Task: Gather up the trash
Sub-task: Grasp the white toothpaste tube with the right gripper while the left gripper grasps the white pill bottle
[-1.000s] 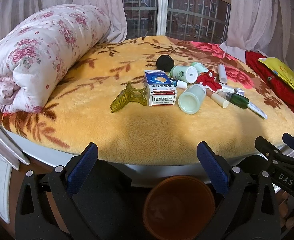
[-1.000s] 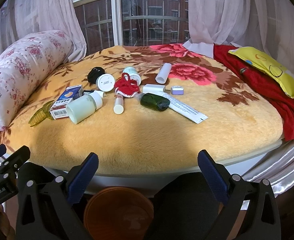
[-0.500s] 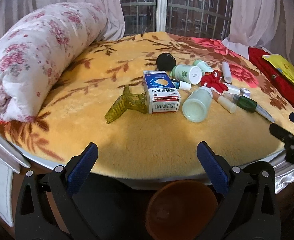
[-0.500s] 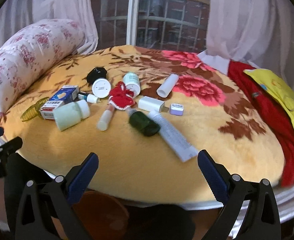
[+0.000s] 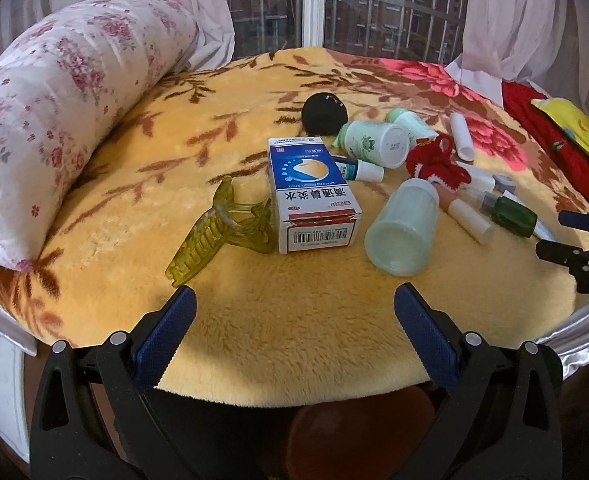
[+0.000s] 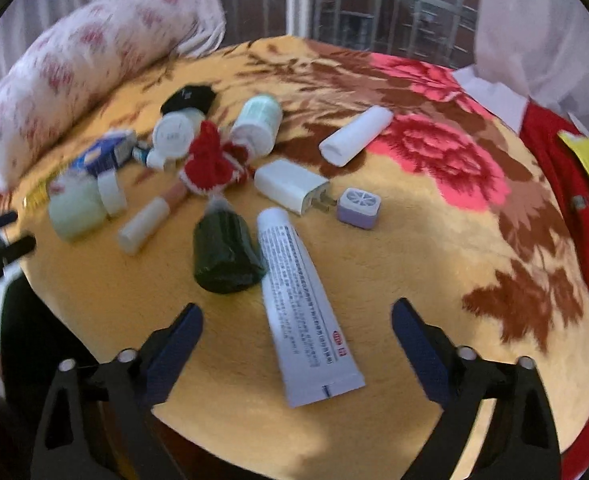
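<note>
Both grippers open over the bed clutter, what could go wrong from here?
1. The white tube lies touching the dark green bottle; the right gripper closing on it may nudge the bottle.
2. The round pale green bottle lies on its side and may roll.
3. The charger plug may be binned by mistake.

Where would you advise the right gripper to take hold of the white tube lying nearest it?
Grip the white tube across its flat middle, coming from above: it lies flat, lengthwise toward the open right gripper, with the dark green bottle beside its upper end.
</note>
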The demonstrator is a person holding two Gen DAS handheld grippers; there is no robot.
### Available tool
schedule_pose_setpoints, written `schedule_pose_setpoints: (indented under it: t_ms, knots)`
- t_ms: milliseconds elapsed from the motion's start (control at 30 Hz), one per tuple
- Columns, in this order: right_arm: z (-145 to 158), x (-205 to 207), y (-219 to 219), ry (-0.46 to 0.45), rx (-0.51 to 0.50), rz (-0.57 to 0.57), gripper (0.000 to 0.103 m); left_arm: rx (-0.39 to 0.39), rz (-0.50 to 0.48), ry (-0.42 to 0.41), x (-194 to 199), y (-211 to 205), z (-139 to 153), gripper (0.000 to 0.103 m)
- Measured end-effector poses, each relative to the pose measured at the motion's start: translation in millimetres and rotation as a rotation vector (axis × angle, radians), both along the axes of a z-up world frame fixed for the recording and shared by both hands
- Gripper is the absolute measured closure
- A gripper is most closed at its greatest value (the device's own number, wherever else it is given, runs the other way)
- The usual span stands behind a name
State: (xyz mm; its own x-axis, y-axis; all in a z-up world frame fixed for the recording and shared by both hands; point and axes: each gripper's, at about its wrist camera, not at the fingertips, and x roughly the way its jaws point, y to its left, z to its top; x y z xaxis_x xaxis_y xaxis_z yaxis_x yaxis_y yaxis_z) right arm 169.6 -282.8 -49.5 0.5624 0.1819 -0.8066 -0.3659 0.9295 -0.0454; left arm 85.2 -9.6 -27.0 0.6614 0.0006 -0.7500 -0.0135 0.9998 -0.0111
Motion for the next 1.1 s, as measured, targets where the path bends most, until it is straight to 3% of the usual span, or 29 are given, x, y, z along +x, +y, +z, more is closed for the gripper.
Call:
schedule_pose_setpoints:
  t_ms: [167, 267, 333, 400, 633, 867, 1100]
  knots:
    - [-12.2, 17.9, 8.5, 0.062, 0.003, 0.091, 0.029, -0.015, -0.001, 0.011, 10.0, 1.0, -0.7, 0.006]
    - [-16.6, 32.5, 8.7, 0.109, 0.063, 0.132, 0.036, -0.002, 0.001, 0.019, 13.6, -1.3, -2.3, 0.006]
    - [-17.8, 41.4, 4.1, 0.137, 0.11, 0.146, 0.048, 0.009, 0.004, 0.022, 14.7, -2.4, -2.9, 0.006]
    - [-14.9, 39.0, -0.6, 0.126, 0.104, 0.133, 0.071, 0.016, 0.007, 0.021, 13.9, -2.4, -2.4, 0.006]
    - [-4.8, 19.0, -22.8, 0.07, 0.158, 0.083, 0.072, 0.049, -0.054, -0.023, 11.4, -12.2, 6.5, 0.006]
    - [22.1, -14.7, -39.8, -0.059, 0.285, 0.039, 0.072, 0.223, -0.26, -0.09, 21.6, -55.4, 14.4, 0.006]
    - [17.6, -27.7, -42.8, -0.038, 0.369, -0.013, 0.071, 0.316, -0.461, -0.095, 39.8, -95.0, 13.9, 0.006]
